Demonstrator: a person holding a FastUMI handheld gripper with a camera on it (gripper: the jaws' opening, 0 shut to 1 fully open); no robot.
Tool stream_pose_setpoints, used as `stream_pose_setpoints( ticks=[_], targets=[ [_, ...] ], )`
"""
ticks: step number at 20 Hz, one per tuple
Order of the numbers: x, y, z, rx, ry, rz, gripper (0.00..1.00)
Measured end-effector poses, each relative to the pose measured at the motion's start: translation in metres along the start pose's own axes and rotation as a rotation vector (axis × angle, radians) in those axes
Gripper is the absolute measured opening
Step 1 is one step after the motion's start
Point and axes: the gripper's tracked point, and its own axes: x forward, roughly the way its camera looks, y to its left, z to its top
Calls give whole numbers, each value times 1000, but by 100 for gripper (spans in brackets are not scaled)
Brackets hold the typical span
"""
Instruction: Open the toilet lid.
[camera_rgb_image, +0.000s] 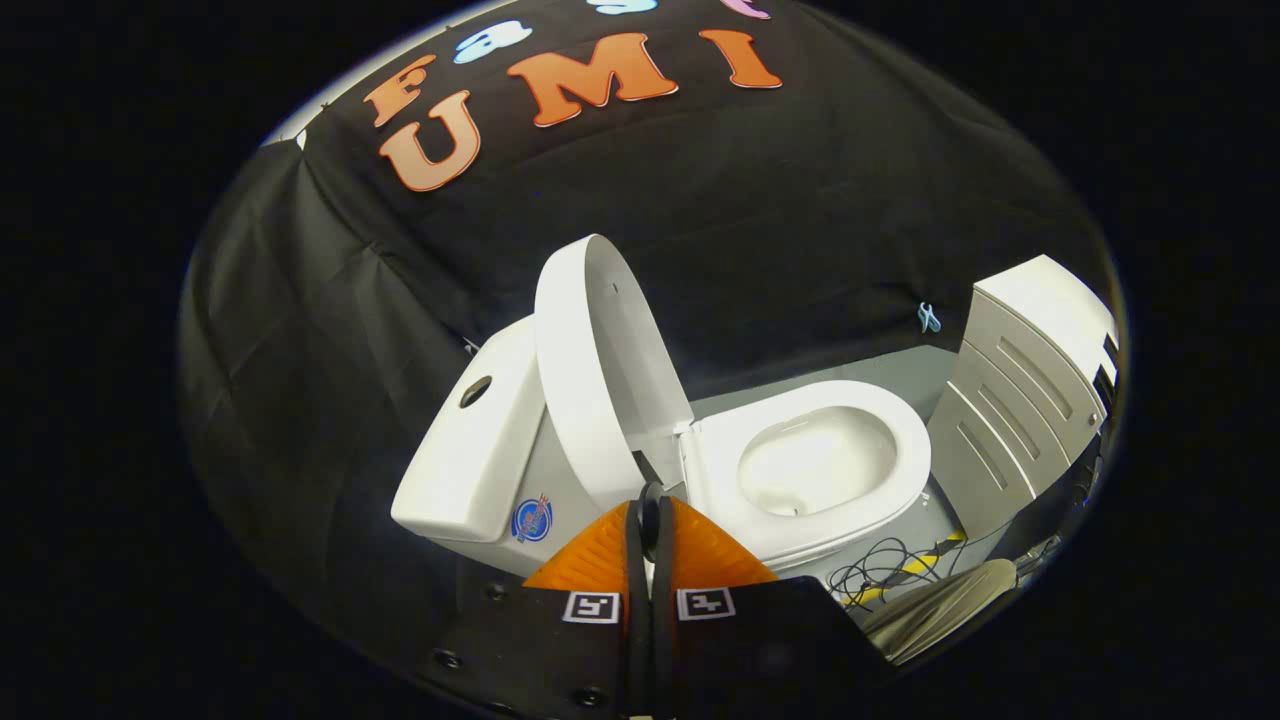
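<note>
1. gripper view: the gripper (650, 500) has its fingers pressed together, no gap between the tips and nothing held.
2. the toilet (800, 520) is the landmark; its lid (590, 360) stands raised, leaning back against the tank (470, 450), just beyond the fingertips.
3. the seat (900, 440) lies down around the open bowl (815, 465), beside the raised lid.
4. a pale cabinet (1020, 390) stands near the toilet's front end.
5. loose cables (880, 565) lie on the floor just beside the toilet's base.
</note>
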Motion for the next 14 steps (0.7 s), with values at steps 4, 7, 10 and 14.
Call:
stream_pose_setpoints(
  ticks=[4,7,10,14],
  targets=[
    [3,17,-7,-33,0,8,7],
    [4,28,-10,-45,7,14,7],
    [6,35,-15,-64,8,16,7],
    [7,46,-20,-83,15,25,8]
  ],
)
